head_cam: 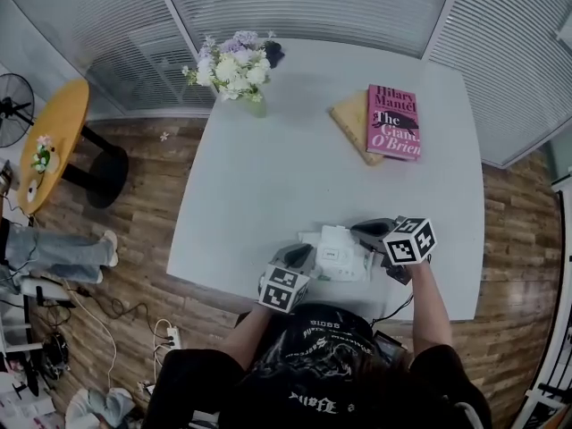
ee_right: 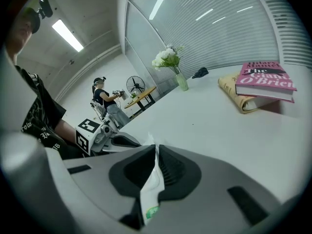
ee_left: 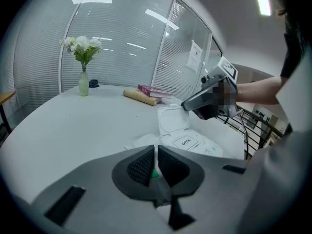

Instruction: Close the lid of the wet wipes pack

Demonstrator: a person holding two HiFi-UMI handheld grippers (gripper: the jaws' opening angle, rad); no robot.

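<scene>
The white wet wipes pack (head_cam: 338,259) lies near the front edge of the white table (head_cam: 259,177). Its hinged lid (ee_left: 173,118) stands open and upright above the "OPEN" label (ee_left: 185,142). My left gripper (head_cam: 299,256) is shut on the pack's near end, and a bit of green print shows between its pads (ee_left: 168,165). My right gripper (head_cam: 362,231) is at the pack's other end. In the left gripper view, the right gripper (ee_left: 185,105) has its tip by the lid's top corner. In its own view, the right gripper (ee_right: 156,165) is shut on a thin crinkled white strip with a green mark (ee_right: 152,189), apparently the pack's film.
A pink book (head_cam: 393,121) lies on a tan bundle (head_cam: 349,114) at the table's far right. A vase of flowers (head_cam: 234,68) stands at the far left corner. Off the table to the left are a round yellow table (head_cam: 54,141) and a fan (head_cam: 13,105).
</scene>
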